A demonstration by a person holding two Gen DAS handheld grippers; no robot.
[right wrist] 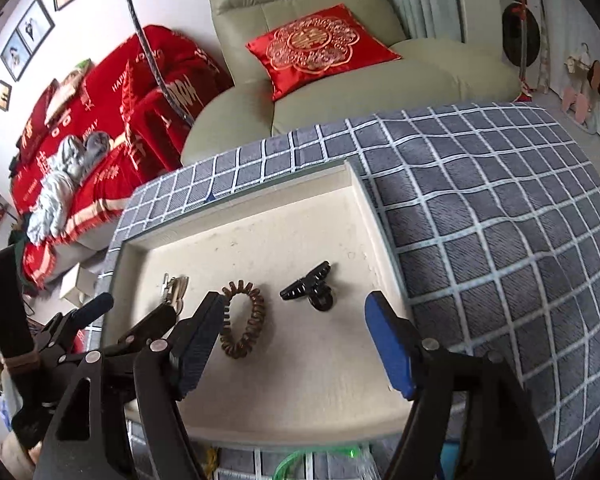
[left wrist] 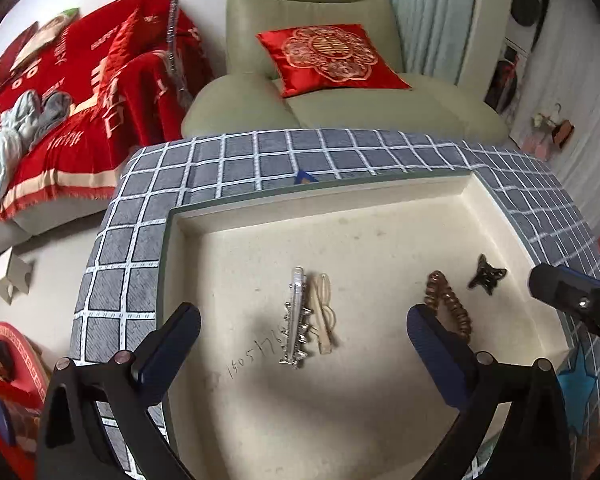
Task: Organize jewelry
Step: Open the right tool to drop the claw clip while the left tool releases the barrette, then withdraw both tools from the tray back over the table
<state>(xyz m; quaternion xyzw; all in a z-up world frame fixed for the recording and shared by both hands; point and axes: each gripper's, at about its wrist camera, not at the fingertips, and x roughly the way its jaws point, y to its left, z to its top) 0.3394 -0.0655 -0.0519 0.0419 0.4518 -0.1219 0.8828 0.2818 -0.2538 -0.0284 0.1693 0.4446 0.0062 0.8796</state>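
A shallow cream tray (left wrist: 380, 216) lies on a grey checked cloth (left wrist: 148, 208). In it lie a silver spiked hair clip (left wrist: 296, 316), a beige clip (left wrist: 323, 312) touching its right side, a brown spiral hair tie (left wrist: 450, 306) and a black claw clip (left wrist: 487, 274). My left gripper (left wrist: 304, 340) is open above the tray, its jaws either side of the silver clip. My right gripper (right wrist: 296, 332) is open and empty, over the spiral hair tie (right wrist: 242, 318) and the claw clip (right wrist: 310, 286). The silver clip (right wrist: 172, 286) is partly hidden behind the left gripper.
The tray (right wrist: 364, 208) sits on a cloth-covered table (right wrist: 500, 220). A green armchair (left wrist: 320, 60) with a red cushion (left wrist: 328, 56) stands behind it. A sofa under a red blanket (left wrist: 72, 100) is at the left. A small white box (left wrist: 10, 274) lies on the floor.
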